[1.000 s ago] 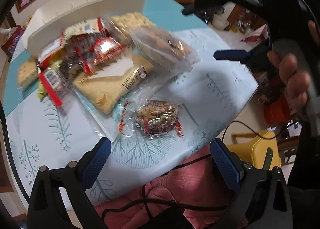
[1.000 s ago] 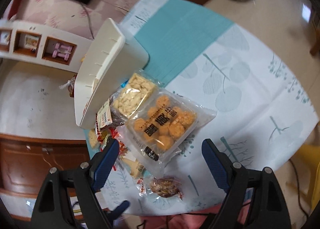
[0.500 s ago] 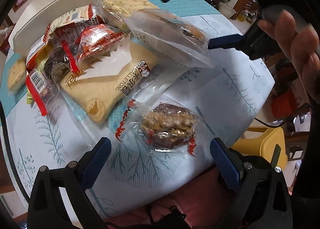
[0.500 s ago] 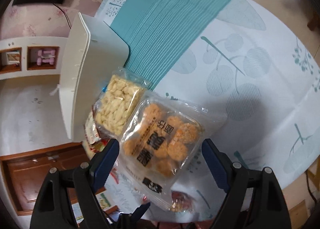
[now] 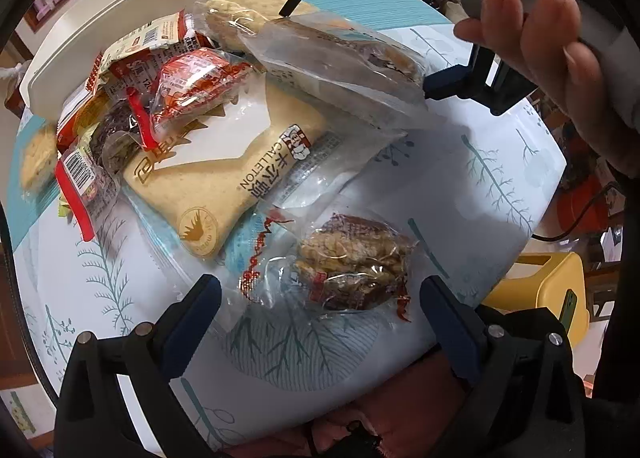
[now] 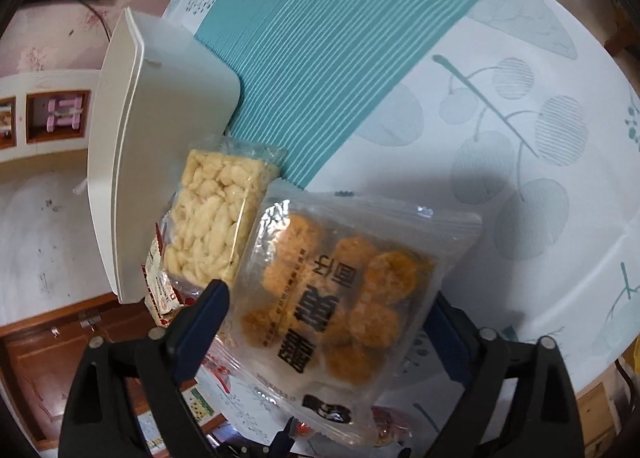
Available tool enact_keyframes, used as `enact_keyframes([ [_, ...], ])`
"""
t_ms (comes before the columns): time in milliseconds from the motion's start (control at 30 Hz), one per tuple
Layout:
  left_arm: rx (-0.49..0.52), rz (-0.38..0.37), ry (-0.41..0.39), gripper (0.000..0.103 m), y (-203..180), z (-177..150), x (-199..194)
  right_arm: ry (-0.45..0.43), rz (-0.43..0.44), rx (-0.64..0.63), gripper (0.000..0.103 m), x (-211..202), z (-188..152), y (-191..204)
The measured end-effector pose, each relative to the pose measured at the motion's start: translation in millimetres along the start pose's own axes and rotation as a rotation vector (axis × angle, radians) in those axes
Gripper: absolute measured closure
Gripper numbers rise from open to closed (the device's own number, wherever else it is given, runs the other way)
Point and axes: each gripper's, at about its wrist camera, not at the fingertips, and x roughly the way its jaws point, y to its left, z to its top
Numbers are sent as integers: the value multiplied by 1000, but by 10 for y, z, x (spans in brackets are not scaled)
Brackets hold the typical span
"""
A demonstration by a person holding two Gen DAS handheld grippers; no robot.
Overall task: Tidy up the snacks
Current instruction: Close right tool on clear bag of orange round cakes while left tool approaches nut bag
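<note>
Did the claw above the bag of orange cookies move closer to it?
Yes. The right gripper has come down toward the bag of orange cookies, which now lies between its just-widened jaws; the white bin looms larger too.

My left gripper (image 5: 320, 298) points down with its two blue fingers far apart. My right gripper (image 6: 332, 318) tips down too, and its fingers have just been opening wider. My right hand (image 5: 560, 57) holds its handle.
</note>
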Motion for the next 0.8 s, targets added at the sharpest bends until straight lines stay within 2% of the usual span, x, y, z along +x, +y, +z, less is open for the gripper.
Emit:
enact_keyframes([
  [133, -15, 1, -3, 5, 63, -9, -4, -3, -38, -35, 2, 32, -2, 115],
  [433, -26, 33, -18, 19, 166, -35, -64, -65, -119, -139, 1, 74, -91, 350],
  [500, -34, 39, -23, 29, 203, -40, -80, -79, -125, -163, 2, 76, -113, 372],
  [567, -45, 37, -27, 33, 258, -58, -119, -86, -120, -185, 3, 60, -133, 374],
  [800, -48, 22, -34, 41, 329, -94, -185, -110, -89, -251, 9, -15, -287, 284],
])
